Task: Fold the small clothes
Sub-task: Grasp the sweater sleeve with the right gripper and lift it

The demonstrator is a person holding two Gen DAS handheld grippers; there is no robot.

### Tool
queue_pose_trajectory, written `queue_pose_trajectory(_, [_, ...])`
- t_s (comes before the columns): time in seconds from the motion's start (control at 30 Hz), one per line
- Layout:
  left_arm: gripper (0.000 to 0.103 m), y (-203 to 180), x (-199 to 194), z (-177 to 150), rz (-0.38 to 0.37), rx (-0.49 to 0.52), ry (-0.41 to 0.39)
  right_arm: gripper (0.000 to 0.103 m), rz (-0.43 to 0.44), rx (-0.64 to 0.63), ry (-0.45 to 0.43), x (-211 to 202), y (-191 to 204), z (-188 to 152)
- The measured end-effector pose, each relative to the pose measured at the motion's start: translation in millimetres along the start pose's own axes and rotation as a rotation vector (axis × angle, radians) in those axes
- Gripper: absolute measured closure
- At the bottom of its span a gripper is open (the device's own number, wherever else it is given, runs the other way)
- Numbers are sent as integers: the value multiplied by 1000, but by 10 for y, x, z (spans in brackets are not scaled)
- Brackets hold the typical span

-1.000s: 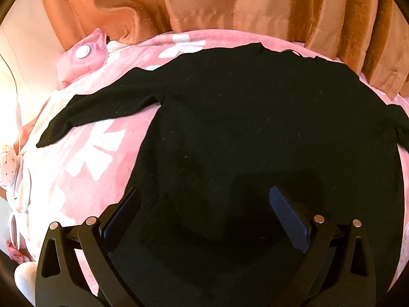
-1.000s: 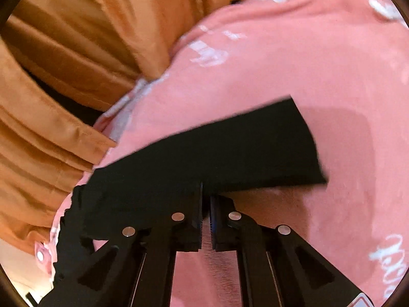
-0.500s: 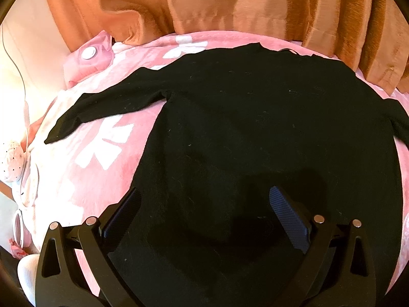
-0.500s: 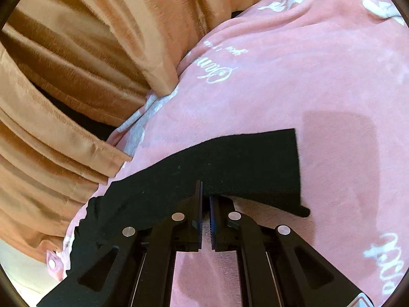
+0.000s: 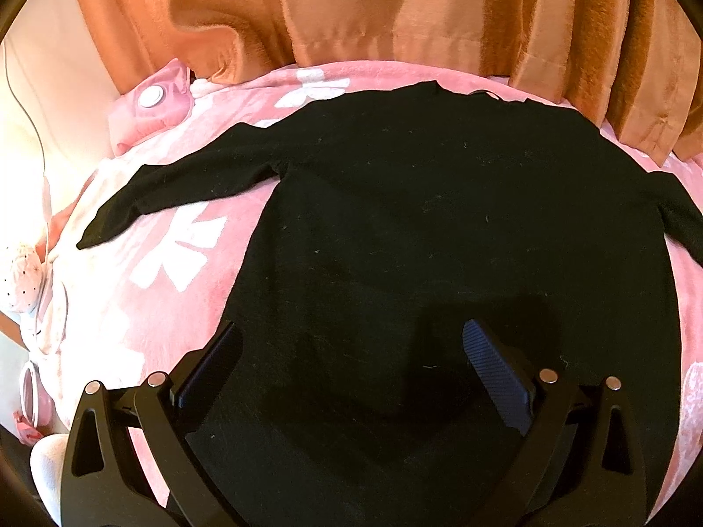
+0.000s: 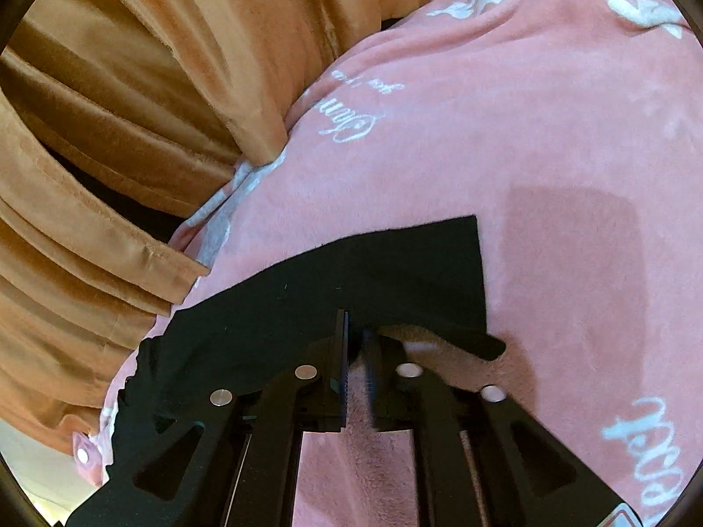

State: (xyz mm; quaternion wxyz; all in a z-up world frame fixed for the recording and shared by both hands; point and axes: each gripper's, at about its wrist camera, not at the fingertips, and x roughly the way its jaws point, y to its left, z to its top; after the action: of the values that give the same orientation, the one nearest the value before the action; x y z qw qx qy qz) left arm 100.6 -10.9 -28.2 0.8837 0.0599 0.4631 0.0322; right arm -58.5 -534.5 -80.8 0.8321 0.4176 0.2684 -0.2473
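A black long-sleeved sweater (image 5: 439, 228) lies spread flat on a pink blanket (image 5: 145, 290). Its left sleeve (image 5: 184, 184) stretches out to the left. My left gripper (image 5: 351, 351) is open and hovers over the sweater's lower body, holding nothing. In the right wrist view the other sleeve (image 6: 395, 272) lies on the blanket (image 6: 549, 131). My right gripper (image 6: 356, 329) is shut on this sleeve's near edge, close to the cuff, and lifts that edge slightly.
Orange curtains (image 5: 395, 9) hang behind the bed and also show in the right wrist view (image 6: 132, 88). A pink pillow with a white button (image 5: 151, 99) lies at the back left. A white cable (image 5: 26, 110) and a small dotted pouch (image 5: 19, 276) lie at the left edge.
The left gripper has pulled back a little, showing more of the sweater and the left sleeve. The right gripper, shut on the sleeve edge, has drawn the sleeve straighter.
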Motion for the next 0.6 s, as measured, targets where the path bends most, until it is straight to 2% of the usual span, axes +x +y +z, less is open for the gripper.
queue_pose_trajectory(0.03, [5, 6, 1, 1, 0, -1, 0, 83, -4, 5, 16, 29, 2, -10])
queue_pose_trajectory(0.1, [5, 20, 8, 5, -1, -4, 2, 51, -15, 4, 34, 76, 16, -30])
queue_pose_trajectory(0.13, [5, 29, 13, 9, -2, -5, 2, 45, -34, -7, 38, 101, 34, -37])
queue_pose_trajectory(0.17, [5, 37, 20, 12, -2, -6, 3, 42, -49, -20, 39, 125, 49, -48])
queue_pose_trajectory(0.27, [5, 53, 44, 17, -5, -9, 8, 41, -75, -71, 29, 174, 107, -75])
queue_pose_trajectory(0.3, [5, 62, 55, 15, -8, -11, 11, 47, -81, -86, 27, 183, 124, -82])
queue_pose_trajectory(0.33, [5, 70, 65, 13, -11, -11, 12, 58, -84, -110, 27, 195, 151, -96])
queue_pose_trajectory(0.37, [5, 79, 76, 12, -16, -11, 14, 101, -70, -118, 37, 212, 168, -105])
queue_pose_trajectory(0.43, [5, 110, 88, 8, -24, -7, 14, 99, -53, -111, 39, 194, 261, -130])
queue_pose_trajectory(0.5, [5, 185, 80, 18, -33, -2, 3, 99, 16, -176, -13, 12, 663, -163])
queue_pose_trajectory(0.6, [5, 352, 62, 35, -40, -21, -12, 99, 218, -354, -51, -253, 1769, -330])
